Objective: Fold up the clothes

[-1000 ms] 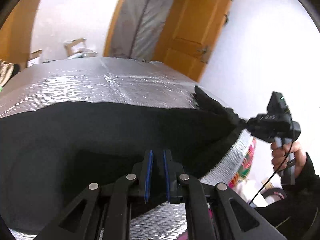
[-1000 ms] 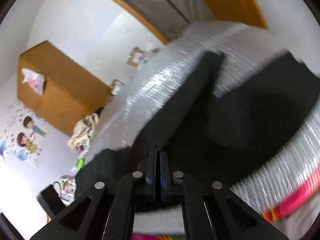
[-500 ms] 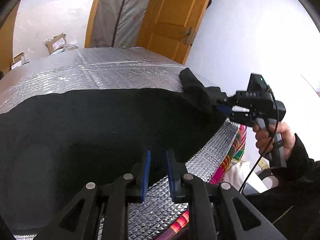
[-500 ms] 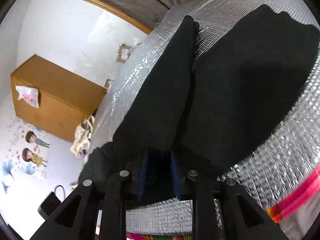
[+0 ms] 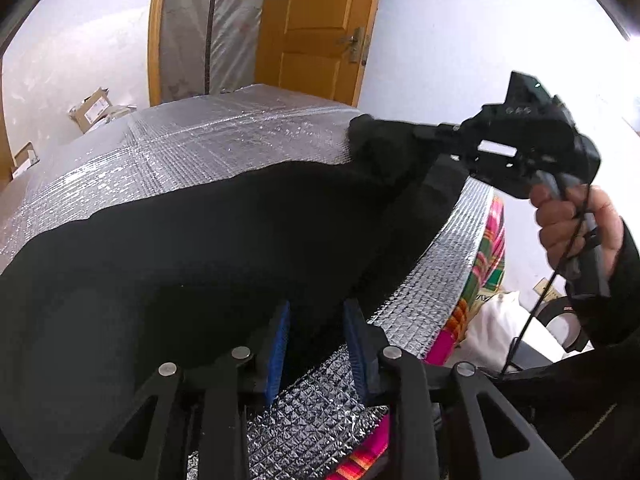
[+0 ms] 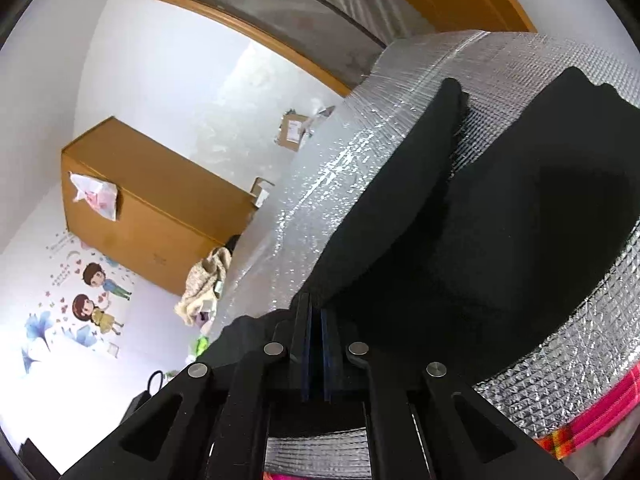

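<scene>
A black garment [image 5: 220,240] lies spread over a silver foil-covered surface [image 5: 200,140]. My left gripper [image 5: 318,308] hovers at the garment's near edge. Its jaws are opening, and the cloth edge shows in the gap without the blue pads [image 5: 280,340] pressing on it. At the right of the left wrist view, my right gripper [image 5: 424,136] holds a bunched end of the cloth slightly off the surface. In the right wrist view, that gripper [image 6: 316,304] is shut with its pads together. The black sleeve [image 6: 400,184] runs away from its tip beside the garment's body [image 6: 520,220].
A wooden door [image 5: 320,32] and cardboard boxes [image 5: 92,108] stand beyond the surface. A colourful blanket edge [image 5: 488,264] hangs below the foil at the right, near a tape roll [image 5: 560,324]. A wooden cabinet [image 6: 152,208] and a beige clothes pile [image 6: 204,284] are at the left.
My left jaws have spread wider and the view has swung toward the door. My right jaws opened over the sleeve and have closed again at its near end.
</scene>
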Available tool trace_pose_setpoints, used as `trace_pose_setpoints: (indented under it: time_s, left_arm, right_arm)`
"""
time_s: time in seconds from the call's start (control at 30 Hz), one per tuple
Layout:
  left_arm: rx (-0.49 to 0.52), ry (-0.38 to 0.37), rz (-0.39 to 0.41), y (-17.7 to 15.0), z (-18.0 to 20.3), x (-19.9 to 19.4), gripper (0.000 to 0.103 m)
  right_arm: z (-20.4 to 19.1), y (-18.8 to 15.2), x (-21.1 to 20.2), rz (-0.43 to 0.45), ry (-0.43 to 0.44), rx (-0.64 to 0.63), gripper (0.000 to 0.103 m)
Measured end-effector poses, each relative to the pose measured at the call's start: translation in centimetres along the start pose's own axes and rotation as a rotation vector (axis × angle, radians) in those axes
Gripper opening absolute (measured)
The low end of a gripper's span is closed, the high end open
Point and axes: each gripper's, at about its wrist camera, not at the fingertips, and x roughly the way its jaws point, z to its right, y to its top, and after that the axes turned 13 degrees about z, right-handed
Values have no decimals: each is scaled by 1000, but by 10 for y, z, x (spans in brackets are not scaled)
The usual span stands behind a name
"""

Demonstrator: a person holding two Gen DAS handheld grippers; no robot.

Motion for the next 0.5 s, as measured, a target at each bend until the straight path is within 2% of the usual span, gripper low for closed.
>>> trace_pose_setpoints:
  time_s: [0.07,0.2,0.3,0.37,0.43,0.5]
  left_arm:
    - [-20,-8,11,2,-3,-2,2]
    - [-11,-61,38,6,-1,-16,3]
    - [-23,-104,-12,-2,-5,-12,3]
    - [-38,-123,-43,-7,-8,-8,3]
    - [-56,-144,-28,-5,-10,-11,4]
    - [-71,-166,9,1,-12,-19,4]
  right_arm:
    - [-2,-2,-2,0,3,-3,4]
    - [9,-10,-16,-8,-47,-15,4]
    - [33,-26,-23,-65,-127,-5,4]
    - [41,-29,-24,-87,-131,24,3]
    - [48,-31,-25,-103,-127,51,6]
    - [45,-23,-30,-75,-144,18,16]
